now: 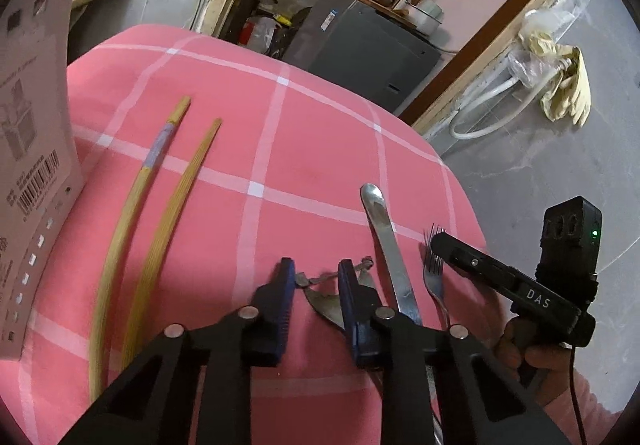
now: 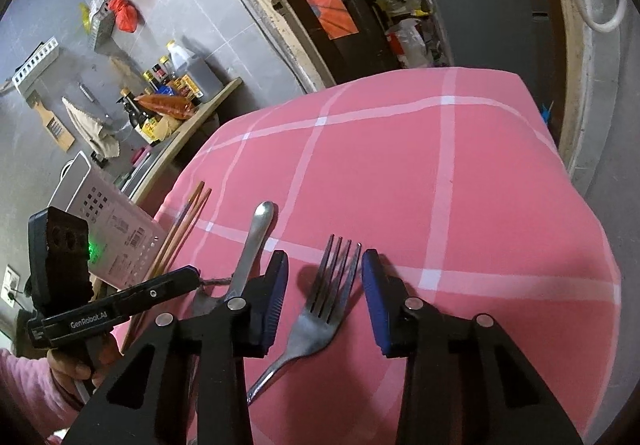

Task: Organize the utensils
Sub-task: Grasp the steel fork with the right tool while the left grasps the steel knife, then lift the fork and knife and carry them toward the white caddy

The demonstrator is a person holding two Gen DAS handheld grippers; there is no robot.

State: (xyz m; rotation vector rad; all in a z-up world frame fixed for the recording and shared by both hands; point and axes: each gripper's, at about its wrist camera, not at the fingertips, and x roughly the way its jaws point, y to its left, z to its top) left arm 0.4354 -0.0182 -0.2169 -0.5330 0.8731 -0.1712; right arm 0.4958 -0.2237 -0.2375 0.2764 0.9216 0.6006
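Observation:
On the pink checked cloth (image 1: 304, 133) lie two bamboo chopsticks (image 1: 180, 201), a steel utensil (image 1: 386, 241) with a rounded far end, a fork (image 1: 434, 277) and a small pointed metal piece (image 1: 322, 303) on a twisted cord. My left gripper (image 1: 315, 271) stands low over that small piece; its blue pads flank it with cloth showing between them, so it is open. My right gripper (image 2: 325, 258) straddles the fork (image 2: 332, 289). The tines lie between its pads with a gap on the left side, so it is open too.
A white printed box (image 1: 32, 125) stands at the cloth's left edge beside the chopsticks (image 2: 188, 221). The cloth drops off at the right edge (image 2: 592, 229) and far edge. A grey cabinet (image 1: 360, 45) and cluttered shelves stand behind. A hand (image 1: 516, 349) holds the right tool.

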